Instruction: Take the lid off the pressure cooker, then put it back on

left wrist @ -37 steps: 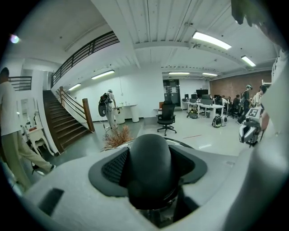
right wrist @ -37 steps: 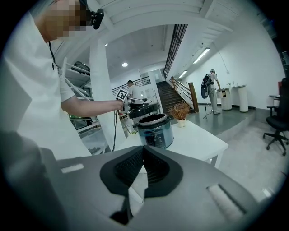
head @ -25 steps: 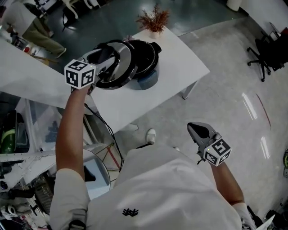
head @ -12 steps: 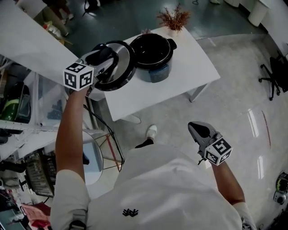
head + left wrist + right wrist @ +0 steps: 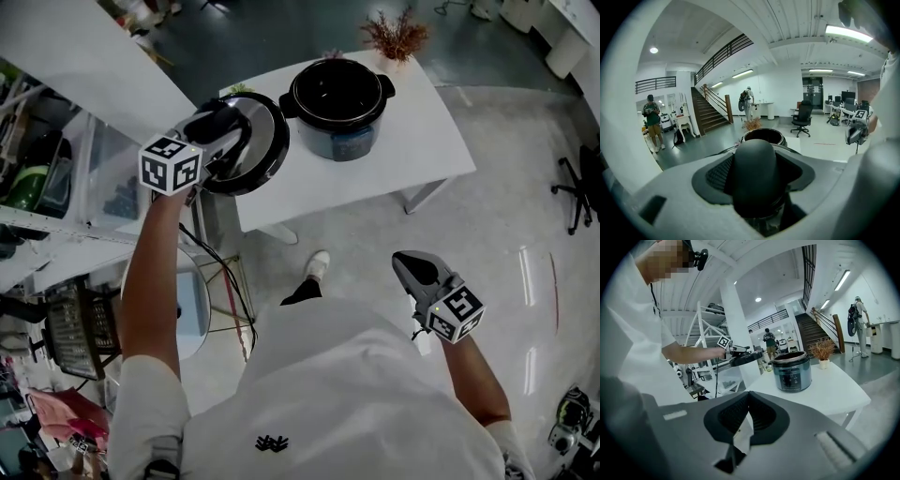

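L claw point(image 5: 223, 133) is clamped wide on the black knob point(image 5: 753, 173) of the lid point(image 5: 269, 141). Lid is in the air, a bit tilted, left of the open cooker pot point(image 5: 339, 105), about over the table's point(image 5: 412, 159) left edge. R claw point(image 5: 414, 272) is shut & empty, near the body, well apart from the table.

Risks:
- Grip is on one rounded knob w/ a heavy lid hanging off it. Lid could swivel or slip, then drop to the floor point(image 5: 525, 225) or clip the pot rim.
- Putting it back: if it comes in tilted or off-centre it prob won't seat.
- It could also shove the pot toward the plant point(image 5: 396, 37) at the far edge, as nothing steadies the pot.
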`<state>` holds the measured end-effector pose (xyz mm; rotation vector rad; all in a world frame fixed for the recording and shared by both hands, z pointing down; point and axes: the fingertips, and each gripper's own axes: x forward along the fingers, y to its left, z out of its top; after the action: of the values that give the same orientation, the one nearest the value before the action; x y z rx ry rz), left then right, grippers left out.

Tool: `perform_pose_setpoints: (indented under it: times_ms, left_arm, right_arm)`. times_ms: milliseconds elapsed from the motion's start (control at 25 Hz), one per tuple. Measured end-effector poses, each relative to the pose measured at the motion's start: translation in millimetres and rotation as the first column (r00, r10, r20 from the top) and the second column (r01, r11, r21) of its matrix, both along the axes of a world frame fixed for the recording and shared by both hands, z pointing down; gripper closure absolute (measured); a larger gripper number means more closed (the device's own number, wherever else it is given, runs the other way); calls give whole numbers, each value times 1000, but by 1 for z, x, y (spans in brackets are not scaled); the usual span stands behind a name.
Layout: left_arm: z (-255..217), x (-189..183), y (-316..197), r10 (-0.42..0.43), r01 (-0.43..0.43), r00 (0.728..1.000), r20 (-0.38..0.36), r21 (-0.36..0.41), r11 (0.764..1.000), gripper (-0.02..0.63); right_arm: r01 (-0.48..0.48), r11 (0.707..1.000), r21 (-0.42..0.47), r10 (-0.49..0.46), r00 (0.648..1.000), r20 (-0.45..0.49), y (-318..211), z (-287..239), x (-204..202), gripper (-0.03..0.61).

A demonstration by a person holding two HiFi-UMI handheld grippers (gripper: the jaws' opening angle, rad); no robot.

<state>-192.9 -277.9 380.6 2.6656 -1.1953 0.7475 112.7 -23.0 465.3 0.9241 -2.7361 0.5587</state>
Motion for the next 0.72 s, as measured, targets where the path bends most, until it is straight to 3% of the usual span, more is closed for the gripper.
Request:
perform_pose_setpoints:
  times_ms: [720]
  left_arm:
    - [96, -11, 16, -32, 33, 999, 21, -58, 998, 332]
  right_arm:
    - [26, 1000, -13, -27, 998, -53, -22, -3, -17, 565]
